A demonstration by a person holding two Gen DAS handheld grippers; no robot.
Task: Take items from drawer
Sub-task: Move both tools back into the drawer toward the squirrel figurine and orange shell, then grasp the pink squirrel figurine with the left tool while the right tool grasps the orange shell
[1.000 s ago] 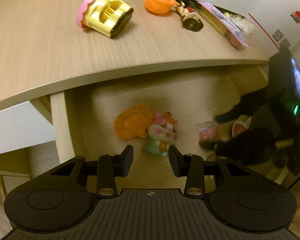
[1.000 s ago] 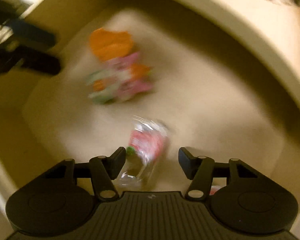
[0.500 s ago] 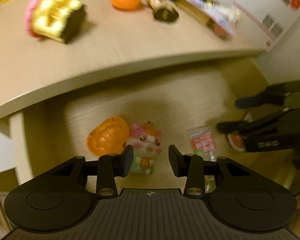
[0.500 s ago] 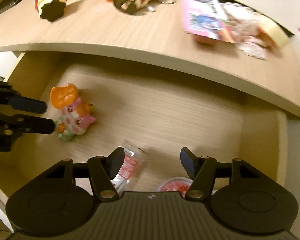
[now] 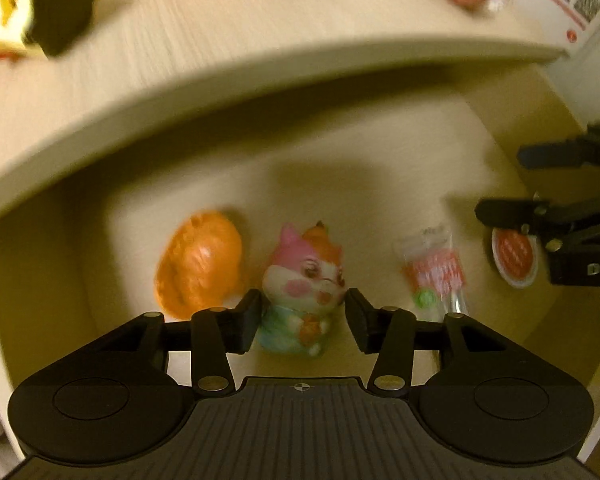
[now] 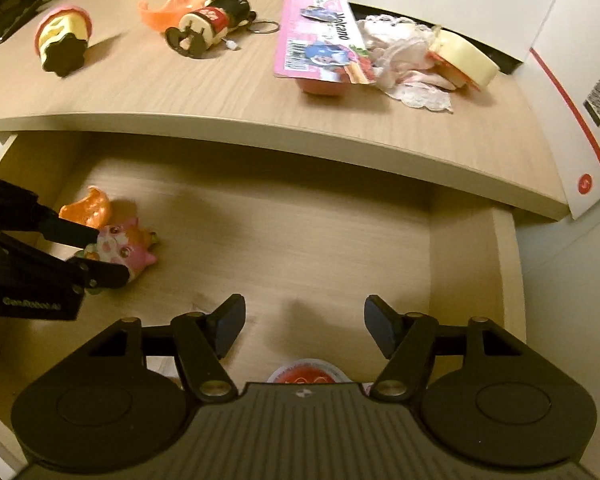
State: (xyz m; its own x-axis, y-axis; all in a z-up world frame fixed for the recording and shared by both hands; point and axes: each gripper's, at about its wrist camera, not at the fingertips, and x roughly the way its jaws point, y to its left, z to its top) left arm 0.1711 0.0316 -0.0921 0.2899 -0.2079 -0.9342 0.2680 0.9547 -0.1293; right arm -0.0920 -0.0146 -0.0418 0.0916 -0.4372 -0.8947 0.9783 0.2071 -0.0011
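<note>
Left gripper (image 5: 303, 316) opening, cat toy (image 5: 302, 292) between jaws, ungripped; right gripper (image 6: 304, 330) opening, empty.

On the bench (image 6: 228, 96), a yellow and pink cupcake toy (image 6: 62, 42) lies tipped over at ten o'clock, its black base toward the camera. Toward eleven o'clock an orange plastic piece (image 6: 168, 4) sits against a black, white and red keychain figure (image 6: 210, 24), whose metal ring (image 6: 266, 26) points right. At one o'clock a pink printed packet (image 6: 320, 38) touches a heap of white lace cloth (image 6: 404, 64), with a cream roll of tape (image 6: 462, 60) just beyond. A white box with a red stripe (image 6: 572, 92) stands at two o'clock.
</note>
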